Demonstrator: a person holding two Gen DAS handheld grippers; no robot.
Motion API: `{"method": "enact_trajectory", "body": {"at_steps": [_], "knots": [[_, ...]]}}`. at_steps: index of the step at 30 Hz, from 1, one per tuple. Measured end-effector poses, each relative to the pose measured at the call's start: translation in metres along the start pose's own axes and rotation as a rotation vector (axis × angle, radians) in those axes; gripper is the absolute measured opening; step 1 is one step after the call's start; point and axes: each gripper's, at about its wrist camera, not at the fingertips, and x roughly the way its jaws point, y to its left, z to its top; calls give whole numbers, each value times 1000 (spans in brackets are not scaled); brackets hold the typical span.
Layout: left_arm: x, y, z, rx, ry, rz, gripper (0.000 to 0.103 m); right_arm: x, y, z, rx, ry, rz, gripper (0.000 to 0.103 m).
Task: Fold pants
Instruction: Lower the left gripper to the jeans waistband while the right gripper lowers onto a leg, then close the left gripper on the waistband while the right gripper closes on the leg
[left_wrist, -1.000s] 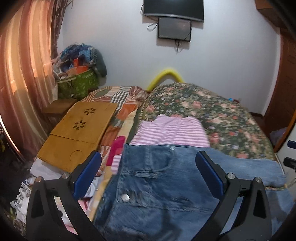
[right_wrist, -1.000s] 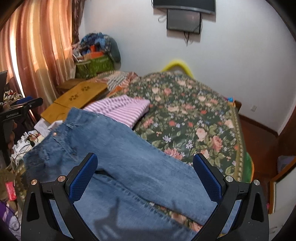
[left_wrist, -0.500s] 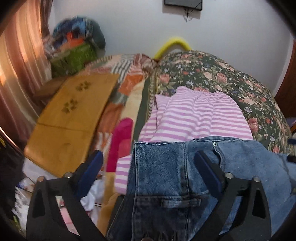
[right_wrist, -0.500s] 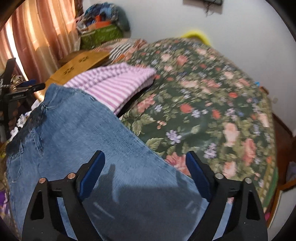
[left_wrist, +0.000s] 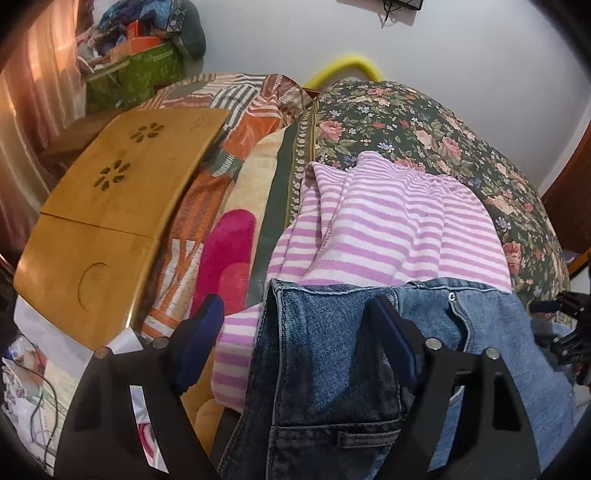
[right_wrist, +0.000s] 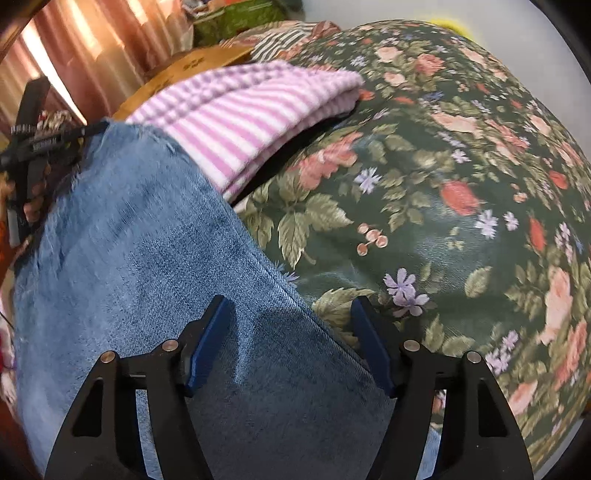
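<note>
Presently unfolded: jeans (left_wrist: 332, 350) flat on bed (right_wrist: 461, 166); left hand-held gripper (left_wrist: 291, 332) and right hand-held gripper (right_wrist: 291, 332), jaws just closing, straddle denim ungripped; folding all remains.

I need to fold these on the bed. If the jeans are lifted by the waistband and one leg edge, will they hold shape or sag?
The jeans will probably sag: they already drape over the striped cloth. The denim looks thick, so likely heavyish and not slippery. Both the left gripper and the right gripper have just been closing, straddling the denim's edges without pinching.
</note>
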Motion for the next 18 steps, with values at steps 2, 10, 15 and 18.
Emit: {"method": "enact_trajectory", "body": {"at_steps": [2, 10, 15, 18], "knots": [[2, 1, 2, -10, 12, -27, 70, 4, 3, 0, -32, 9, -12, 67], [2, -10, 4, 2, 42, -66, 39, 2, 0, -2, -14, 14, 13, 32], [-5, -10, 3, 19, 46, -68, 24, 4, -2, -5, 8, 19, 28, 10], [-14, -12, 2, 22, 31, -80, 7, -1, -1, -10, 32, 2, 49, 7]]}}
